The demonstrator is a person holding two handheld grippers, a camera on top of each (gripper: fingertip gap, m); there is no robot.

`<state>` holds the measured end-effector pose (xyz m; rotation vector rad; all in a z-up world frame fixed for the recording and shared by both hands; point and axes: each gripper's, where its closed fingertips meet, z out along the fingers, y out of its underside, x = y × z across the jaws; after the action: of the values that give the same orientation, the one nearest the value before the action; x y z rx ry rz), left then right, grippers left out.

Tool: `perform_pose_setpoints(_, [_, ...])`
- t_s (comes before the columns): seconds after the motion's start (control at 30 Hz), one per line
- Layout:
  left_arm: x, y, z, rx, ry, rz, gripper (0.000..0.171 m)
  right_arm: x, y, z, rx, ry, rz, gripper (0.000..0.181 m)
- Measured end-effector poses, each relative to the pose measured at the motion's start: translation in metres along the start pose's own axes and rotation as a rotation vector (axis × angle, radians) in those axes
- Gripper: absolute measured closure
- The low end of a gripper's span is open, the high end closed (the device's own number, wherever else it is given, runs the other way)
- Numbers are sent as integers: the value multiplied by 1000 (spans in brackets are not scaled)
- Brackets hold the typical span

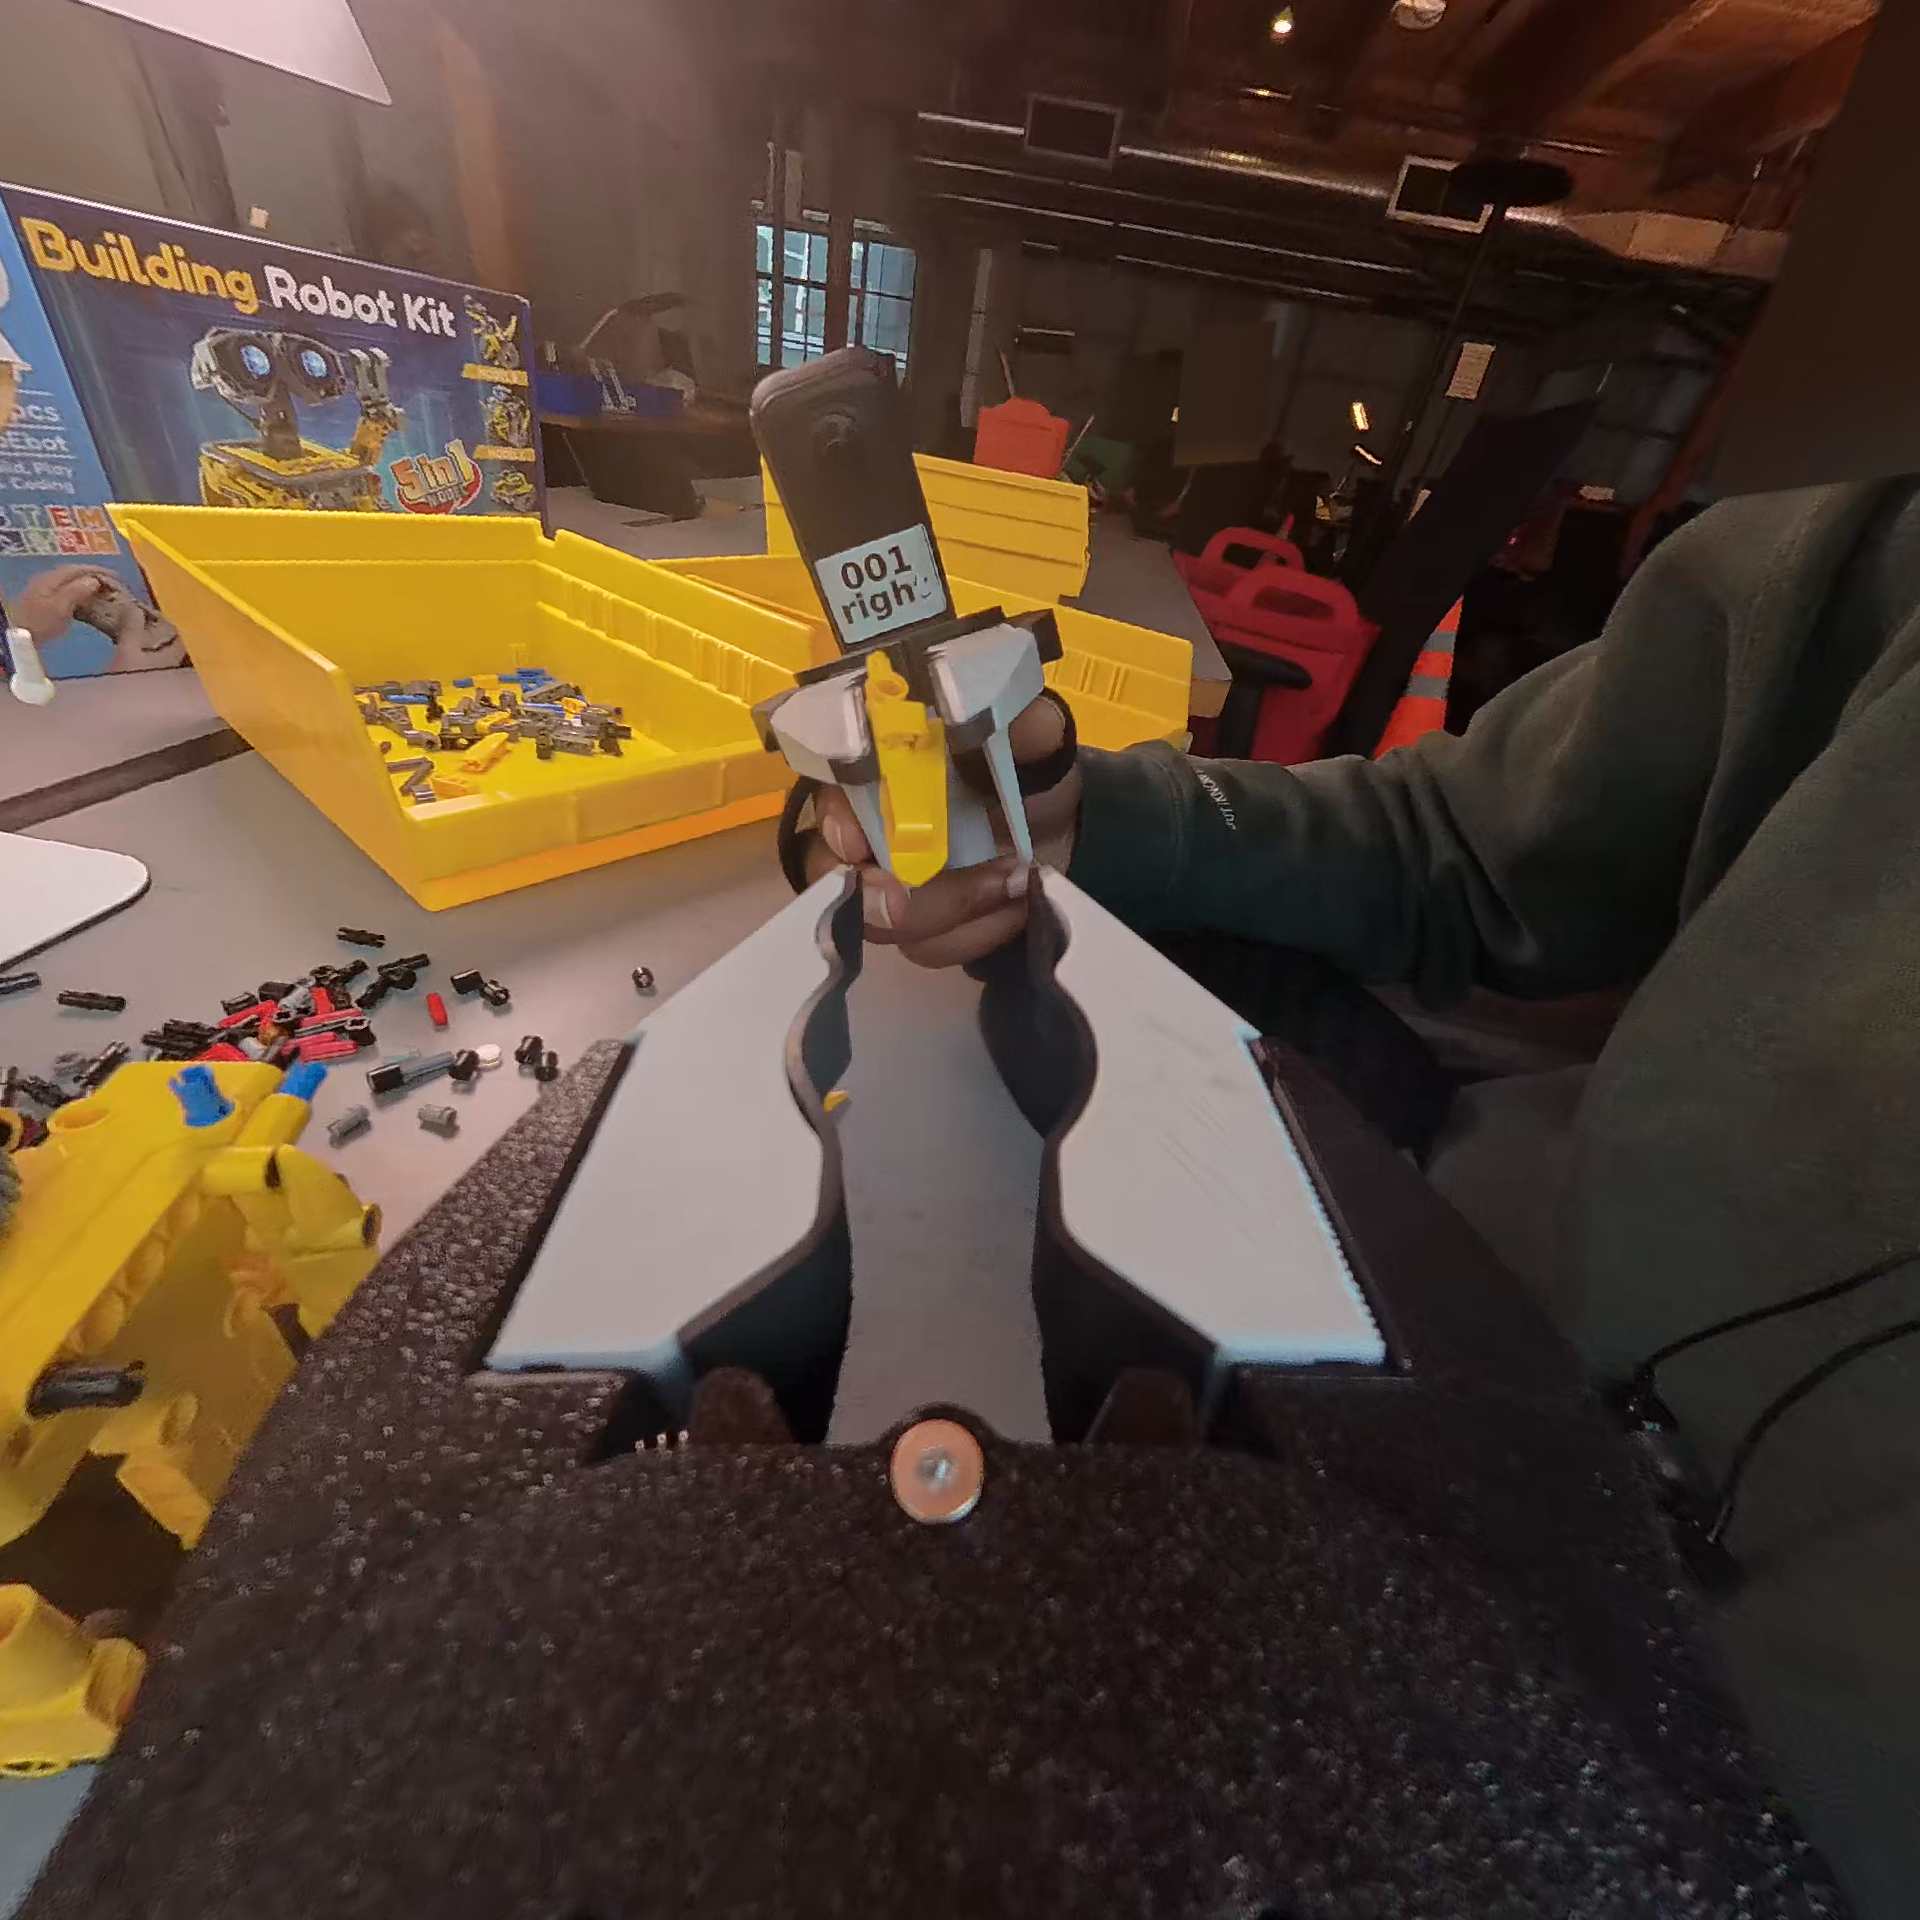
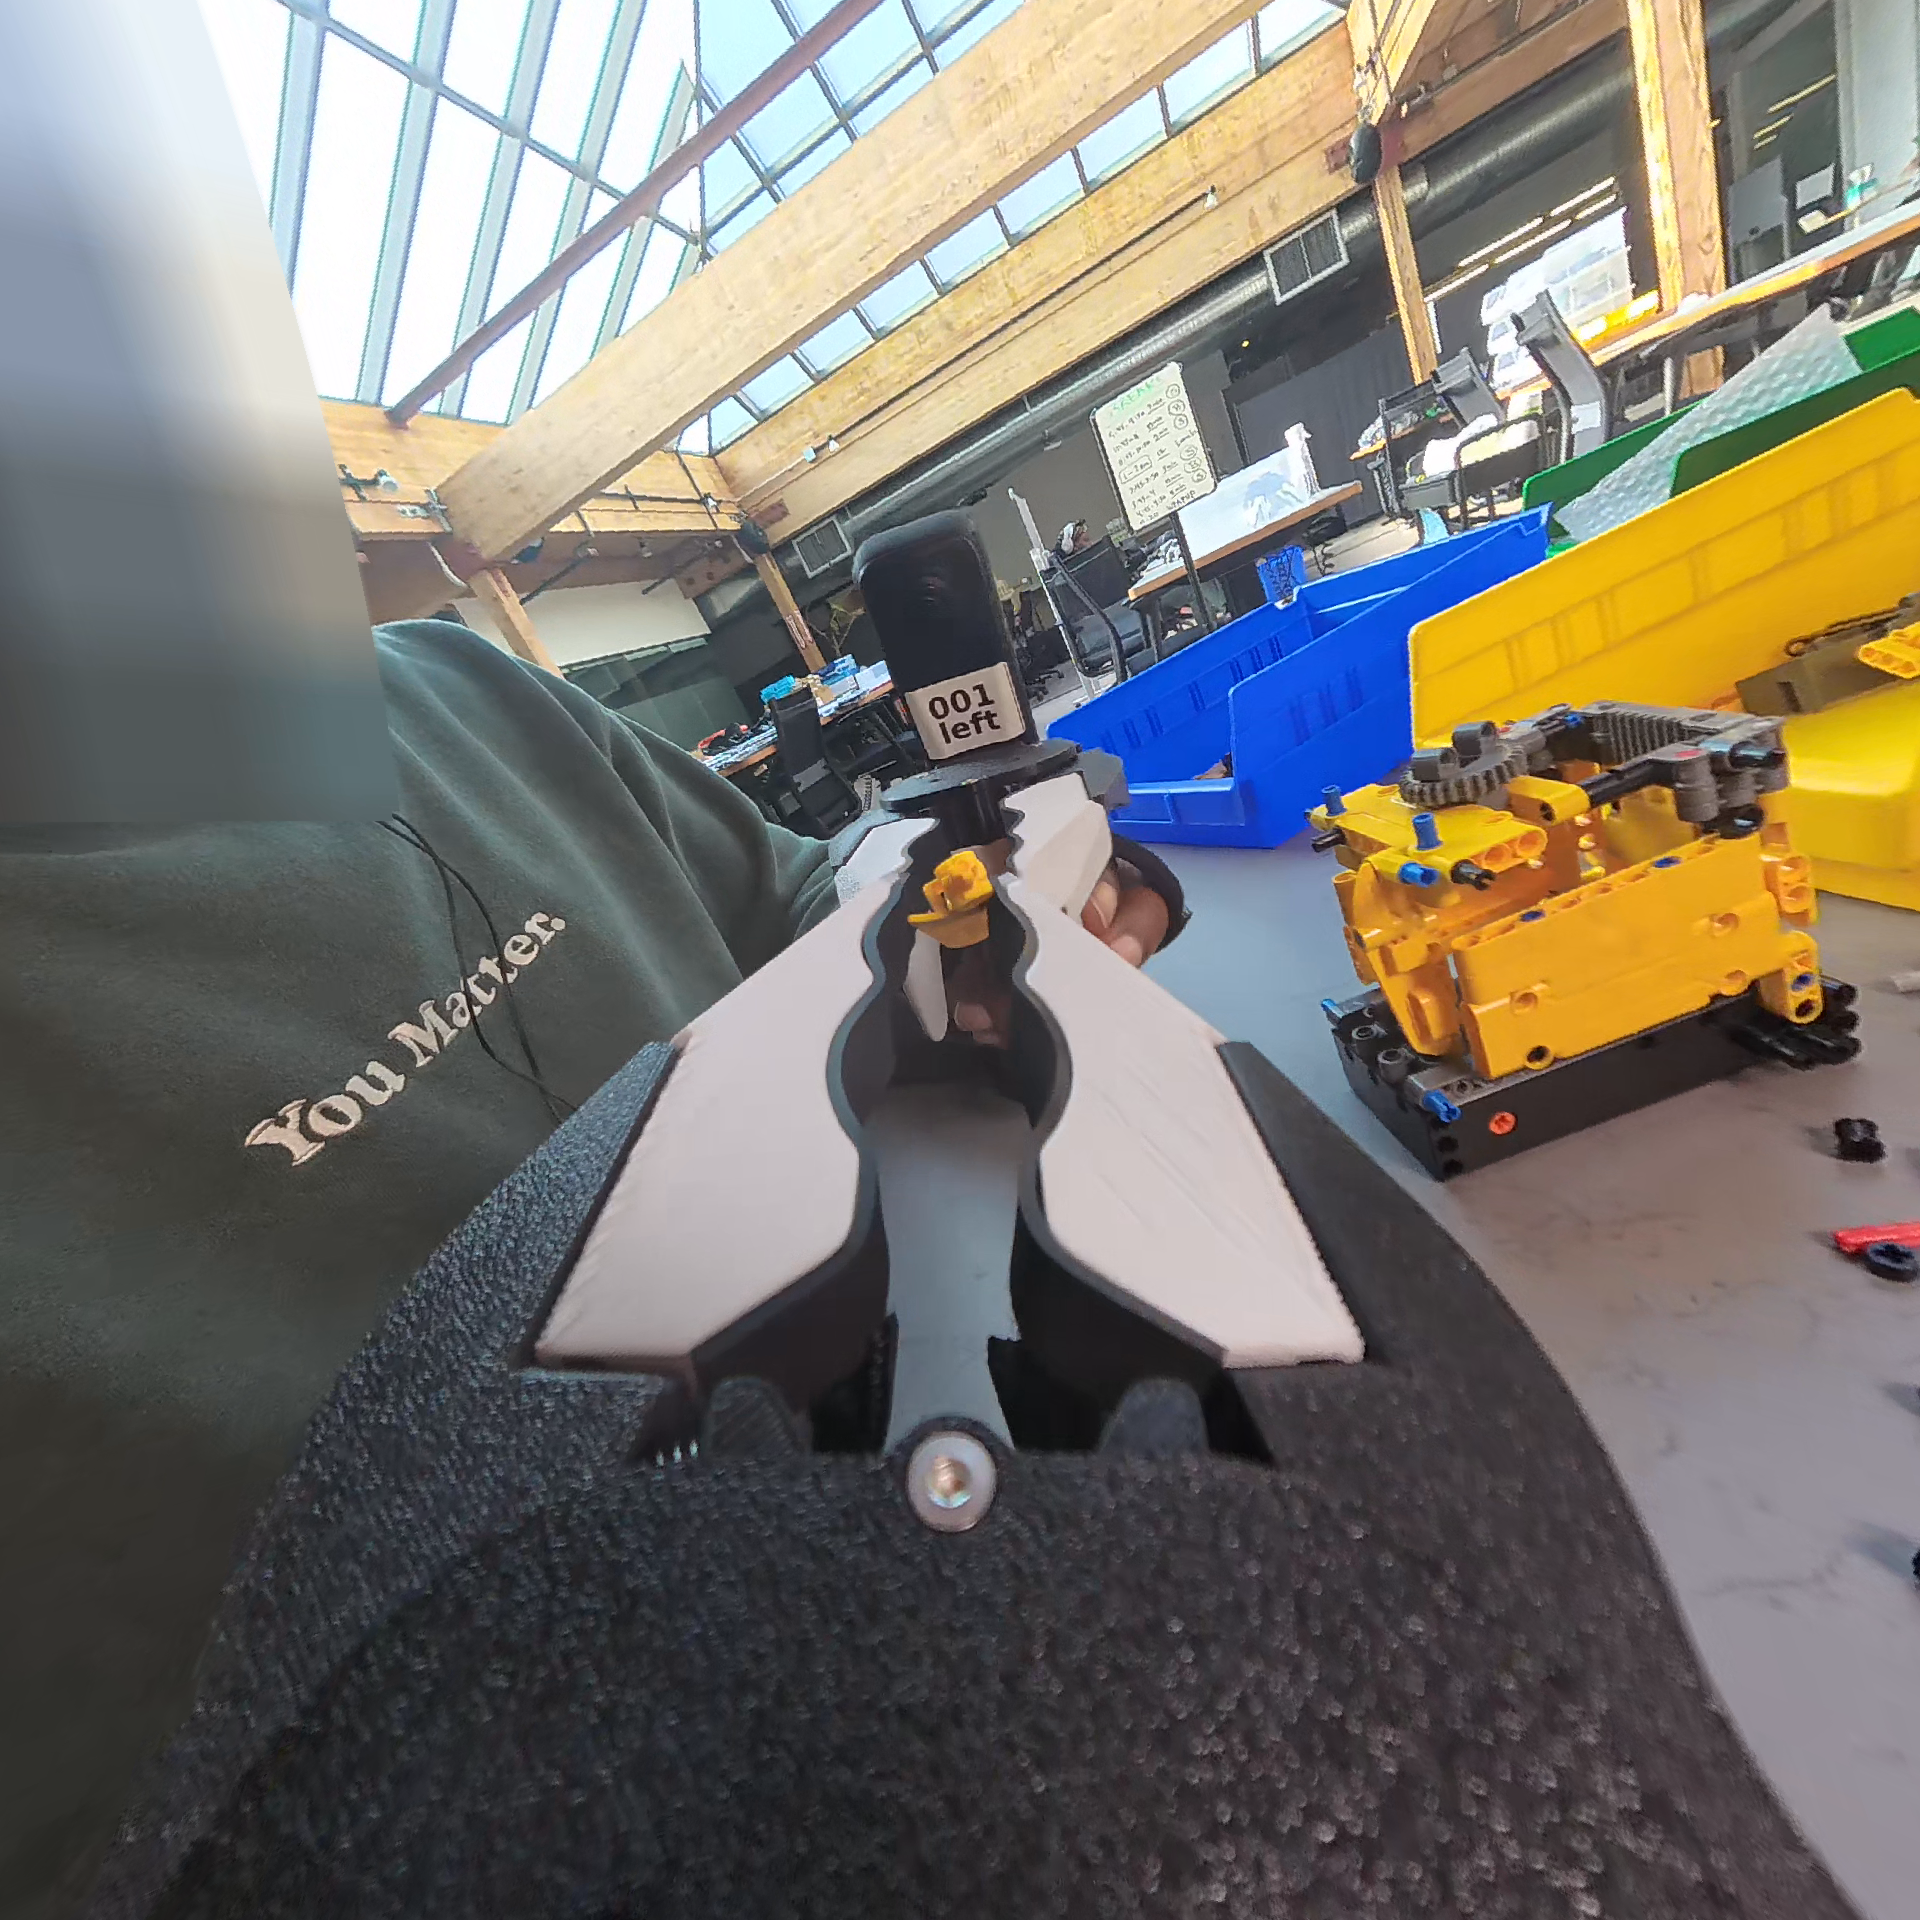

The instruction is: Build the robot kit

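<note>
Clamped between the jaws of the right gripper [image 2: 951,899]: a small yellow piece [image 2: 951,891], held up in the air above the surface [image 1: 260,862], not resting on anything. Closed on it from both sides, tips pressed to the plastic. Facing it head-on, the left gripper [image 1: 943,883], jaws parted with a clear gap, gripping nothing; tips just beside the lower end of the yellow piece, contact cannot be told. Wrapped round the right gripper's handle, a hand [image 1: 935,920] in a dark green sleeve [image 1: 1455,779].

On the surface to the left of the left gripper: a yellow brick model [image 1: 156,1226], partly built, blue pins on top, close to the lens and cut by the frame edge. Just beyond it, loose small parts [image 1: 312,1013], black, red and grey, scattered flat. Further back, a yellow bin [image 1: 312,665], tilted, with a heap of small parts [image 1: 488,717] at its low end. Behind that, a printed kit box [image 1: 281,364], upright. Also a second yellow bin [image 1: 1122,655] behind the right gripper.

From the right wrist view: same brick model, on a black base with grey gears on top, well to the right of the grippers. Behind it, a blue bin [image 2: 1299,707] and another yellow bin wall [image 2: 1662,582]. Far back, a whiteboard [image 2: 1153,447].
</note>
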<state>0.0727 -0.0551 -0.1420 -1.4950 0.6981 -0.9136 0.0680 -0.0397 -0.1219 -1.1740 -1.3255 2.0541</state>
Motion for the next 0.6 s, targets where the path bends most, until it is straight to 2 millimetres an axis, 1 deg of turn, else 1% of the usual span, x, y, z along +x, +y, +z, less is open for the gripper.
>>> perform_pose_setpoints(0.07, [3,2,1,-14,10,13,145,2,3,0,-15,0,16,168])
perform_pose_setpoints(0.2, [0,3,-1,-23,-13,47,154,1,9,2,-44,-10,30,168])
perform_pose_setpoints(0.4, [-3,2,-3,-23,-29,58,163,2,11,2,-50,-10,36,168])
perform_pose_setpoints(0.5, [-4,3,-2,-35,-37,60,162,2,12,3,-56,-8,40,168])
perform_pose_setpoints(0.6, [-7,4,-2,-35,-52,67,157,3,12,2,-55,-8,43,168])
